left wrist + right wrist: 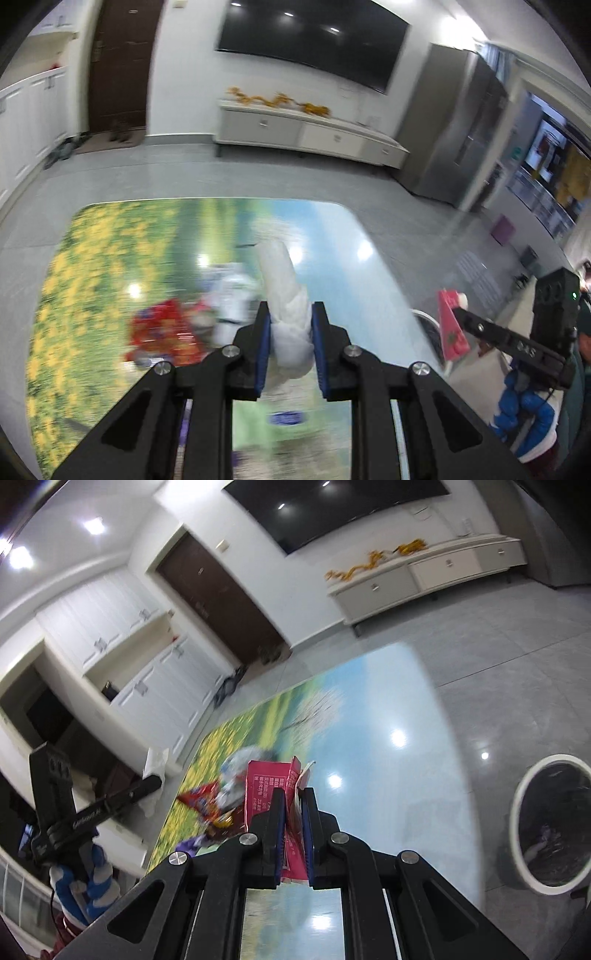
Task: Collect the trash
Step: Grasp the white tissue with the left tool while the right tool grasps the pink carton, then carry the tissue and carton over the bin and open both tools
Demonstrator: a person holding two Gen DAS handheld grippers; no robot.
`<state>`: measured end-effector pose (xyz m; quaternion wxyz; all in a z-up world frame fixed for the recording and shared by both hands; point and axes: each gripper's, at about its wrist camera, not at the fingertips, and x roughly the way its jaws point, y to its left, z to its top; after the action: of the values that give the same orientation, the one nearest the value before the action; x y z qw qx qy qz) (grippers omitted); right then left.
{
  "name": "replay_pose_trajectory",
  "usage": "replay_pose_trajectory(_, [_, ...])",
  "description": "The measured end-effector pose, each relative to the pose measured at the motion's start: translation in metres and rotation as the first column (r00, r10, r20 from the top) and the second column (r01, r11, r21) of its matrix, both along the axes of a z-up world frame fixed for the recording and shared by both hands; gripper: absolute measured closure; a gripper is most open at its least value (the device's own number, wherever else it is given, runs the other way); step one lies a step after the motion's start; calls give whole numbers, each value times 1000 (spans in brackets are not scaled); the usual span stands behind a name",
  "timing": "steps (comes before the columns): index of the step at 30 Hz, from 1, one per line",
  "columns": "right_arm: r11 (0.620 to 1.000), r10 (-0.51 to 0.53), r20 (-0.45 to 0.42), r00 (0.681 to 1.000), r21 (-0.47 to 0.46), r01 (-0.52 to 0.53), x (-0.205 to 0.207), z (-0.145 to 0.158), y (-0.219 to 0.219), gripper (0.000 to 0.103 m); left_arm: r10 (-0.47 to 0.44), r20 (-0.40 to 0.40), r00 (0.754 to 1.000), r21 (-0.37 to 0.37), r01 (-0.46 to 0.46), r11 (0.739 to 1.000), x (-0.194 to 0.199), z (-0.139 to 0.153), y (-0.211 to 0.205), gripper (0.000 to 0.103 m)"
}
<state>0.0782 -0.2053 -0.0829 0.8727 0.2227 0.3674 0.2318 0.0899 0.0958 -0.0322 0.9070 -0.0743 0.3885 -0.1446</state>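
Observation:
My left gripper (290,317) is shut on a crumpled white tissue (282,280) and holds it above the table (110,258). My right gripper (293,805) is shut on a flattened pink carton (264,786), also lifted over the table; it shows in the left wrist view (452,325) at the right. More trash lies on the table: a red wrapper (166,328) and a clear crumpled bag (232,295), also in the right wrist view (201,797). A round white bin (550,823) with a dark liner stands on the floor right of the table.
The table top carries a glossy flower-field picture. A white low cabinet (306,133) and a large dark screen (314,37) are on the far wall. A brown door (122,66) and white cupboards (147,686) stand to the left. Grey tiled floor surrounds the table.

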Motion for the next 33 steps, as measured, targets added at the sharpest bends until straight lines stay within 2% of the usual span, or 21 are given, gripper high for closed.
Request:
replay_pose_trajectory(6, [985, -175, 7, 985, 8, 174, -10, -5, -76, 94, -166, -42, 985, 10, 167, 986, 15, -10, -93, 83])
replay_pose_trajectory(11, [947, -322, -8, 947, -24, 321, -19, -20, -138, 94, -296, -93, 951, 21, 299, 954, 28, -24, -175, 83])
replay_pose_trajectory(15, [906, -414, -17, 910, -107, 410, -18, -32, -173, 94, -374, -133, 918, 19, 380, 925, 40, -36, -236, 83])
replay_pose_trajectory(21, [853, -490, -44, 870, -229, 469, -8, -57, -206, 94, -440, -196, 877, -17, 445, 895, 63, -57, -308, 83])
replay_pose_trajectory(28, [828, -523, -87, 848, -286, 482, 4, -89, -234, 92, -477, -228, 849, -34, 483, 875, 79, -73, -367, 82])
replay_pose_trajectory(31, [823, -531, -106, 841, -303, 482, 9, -99, -238, 91, -482, -244, 841, -50, 486, 873, 85, -79, -378, 71])
replay_pose_trajectory(32, [820, -534, -116, 837, -311, 480, 11, -103, -240, 89, -481, -250, 840, -65, 481, 874, 88, -81, -380, 64])
replay_pose_trajectory(33, [820, -535, -121, 836, -314, 479, 11, -106, -242, 82, -478, -251, 841, -74, 476, 876, 88, -82, -381, 53])
